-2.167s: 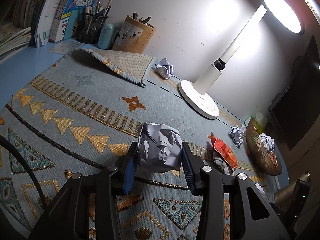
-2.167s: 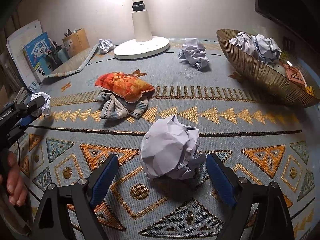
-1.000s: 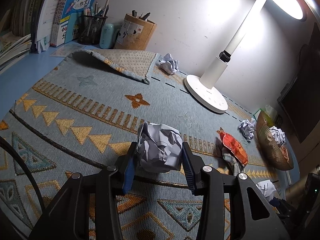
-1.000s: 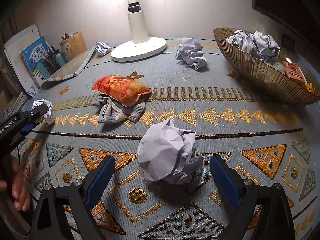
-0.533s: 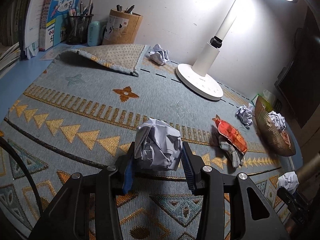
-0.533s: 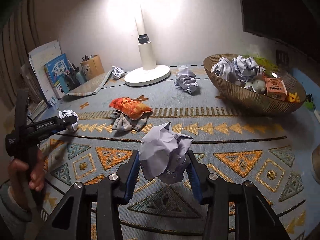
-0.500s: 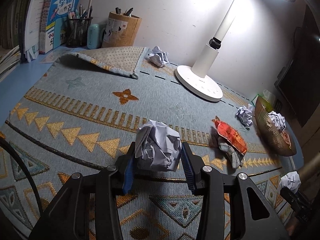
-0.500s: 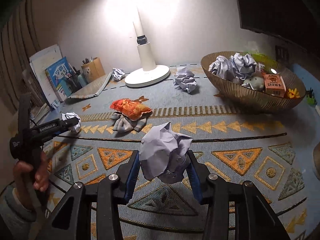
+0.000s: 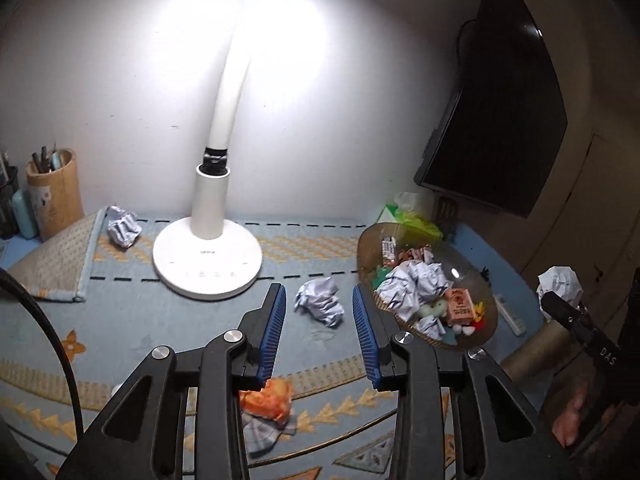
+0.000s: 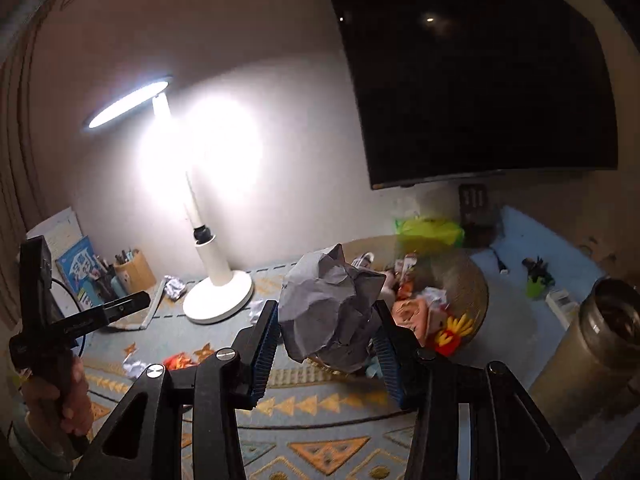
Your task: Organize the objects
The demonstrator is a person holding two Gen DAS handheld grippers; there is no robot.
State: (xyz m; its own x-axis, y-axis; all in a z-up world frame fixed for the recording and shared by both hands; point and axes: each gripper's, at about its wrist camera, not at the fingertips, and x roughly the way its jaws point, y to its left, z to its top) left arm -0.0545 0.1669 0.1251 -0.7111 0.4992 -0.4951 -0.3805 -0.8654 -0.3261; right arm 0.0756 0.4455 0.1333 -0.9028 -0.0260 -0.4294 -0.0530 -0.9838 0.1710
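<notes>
Now crumpled paper ball is being pinched by R gripper, jaws just closed; L gripper, jaws just narrowing, is being held apart, empty.

Crumpled gray paper ball aloft nr gold bowl w/ paper wads.

Left hand-held gripper empty, jaws just closing; right hand-held gripper clamped.
</notes>
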